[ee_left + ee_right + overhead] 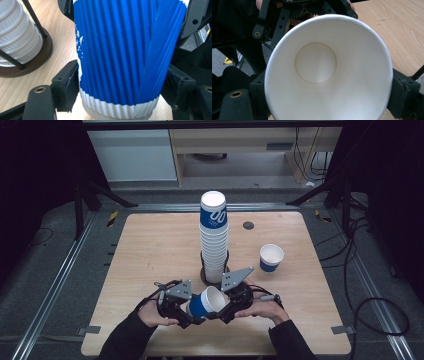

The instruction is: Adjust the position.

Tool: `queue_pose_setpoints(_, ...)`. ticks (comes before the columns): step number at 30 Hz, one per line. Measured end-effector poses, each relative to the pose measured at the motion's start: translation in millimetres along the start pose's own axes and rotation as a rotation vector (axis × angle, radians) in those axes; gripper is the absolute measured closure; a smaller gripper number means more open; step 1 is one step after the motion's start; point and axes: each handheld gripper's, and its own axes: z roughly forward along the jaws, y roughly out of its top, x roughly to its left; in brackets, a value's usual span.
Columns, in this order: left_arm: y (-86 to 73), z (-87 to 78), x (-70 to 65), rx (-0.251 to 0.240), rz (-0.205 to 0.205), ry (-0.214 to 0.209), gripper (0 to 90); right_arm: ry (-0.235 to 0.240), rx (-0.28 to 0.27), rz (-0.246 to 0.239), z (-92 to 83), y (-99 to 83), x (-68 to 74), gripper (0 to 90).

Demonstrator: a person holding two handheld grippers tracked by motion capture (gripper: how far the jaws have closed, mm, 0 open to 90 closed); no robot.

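A blue ribbed paper cup [205, 302] with a white inside is held tilted just above the table's front middle, its mouth up and to the right. My left gripper [192, 317] grips it near the base; in the left gripper view the black pads [67, 85] press both sides of the cup [117, 55]. My right gripper [221, 312] clasps the rim end. The right gripper view looks straight into the cup's empty white inside [324, 75], with a pad [403, 92] at each side of the rim.
A tall stack of matching cups [214, 240] stands in a dark wire holder [204, 276] just behind the grippers. One single blue cup [271, 257] stands upright to the right. The wooden table [150, 245] has a small dark disc [248, 225] at the back.
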Motion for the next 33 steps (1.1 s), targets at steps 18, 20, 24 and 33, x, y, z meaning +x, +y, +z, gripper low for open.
queue_pose_setpoints(18, -4.0, -32.8, 9.6, -0.218, -0.060, 0.114, 27.4, -0.094, -0.240, 0.065, -35.3, 1.6, -11.1, 8.3)
queue_pose_setpoints(20, -2.9, -33.7, 8.2, -0.244, -0.062, 0.114, 27.4, -0.087, -0.263, 0.082, -35.6, 1.5, -12.0, 8.4)
queue_pose_setpoints(24, 1.1, -26.5, 2.9, -0.248, -0.046, 0.119, 27.4, -0.066, -0.265, 0.081, -28.1, 2.6, -10.1, 8.9)
queue_pose_setpoints(33, 6.2, -12.6, -5.7, -0.235, -0.027, 0.104, 27.4, -0.009, -0.270, 0.093, -14.1, 3.9, -6.5, 13.2)
